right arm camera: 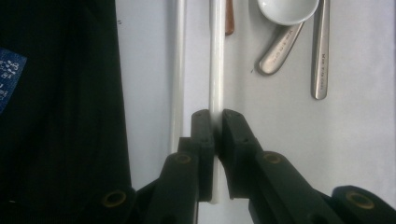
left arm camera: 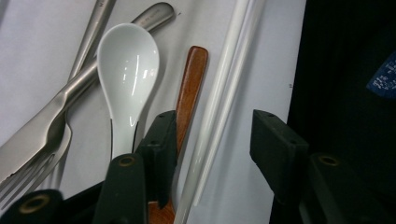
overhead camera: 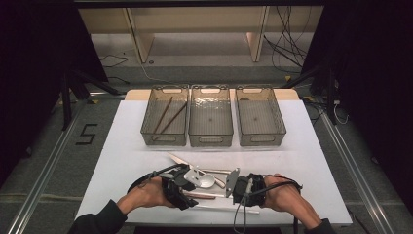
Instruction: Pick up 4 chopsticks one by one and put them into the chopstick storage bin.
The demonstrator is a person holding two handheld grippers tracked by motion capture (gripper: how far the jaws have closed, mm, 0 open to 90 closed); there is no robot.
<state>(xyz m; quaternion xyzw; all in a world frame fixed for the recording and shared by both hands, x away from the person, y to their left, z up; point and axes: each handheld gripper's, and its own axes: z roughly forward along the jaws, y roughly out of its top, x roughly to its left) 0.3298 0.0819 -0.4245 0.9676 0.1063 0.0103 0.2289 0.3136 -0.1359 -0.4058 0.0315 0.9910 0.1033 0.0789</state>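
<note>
A heap of cutlery lies at the front middle of the white table (overhead camera: 126, 146). My left gripper (left arm camera: 212, 135) is open, with a pair of white chopsticks (left arm camera: 233, 70) lying between its jaws, untouched by the pads. A brown wooden handle (left arm camera: 191, 84) runs just outside its left jaw. Beyond that are a white ceramic spoon (left arm camera: 128, 65) and a metal fork (left arm camera: 37, 154). My right gripper (right arm camera: 217, 123) is shut on one white chopstick (right arm camera: 216, 60); the second chopstick (right arm camera: 178, 70) lies parallel beside it. In the high view both grippers (overhead camera: 187, 192) (overhead camera: 231, 194) face each other across the heap.
Three clear bins stand in a row at the back: the left bin (overhead camera: 146, 127) holds brown chopsticks (overhead camera: 168, 117), next to it are the middle bin (overhead camera: 211, 142) and right bin (overhead camera: 260, 142). Two metal handles (right arm camera: 320, 56) lie by the spoon. The table's front edge is close behind the hands.
</note>
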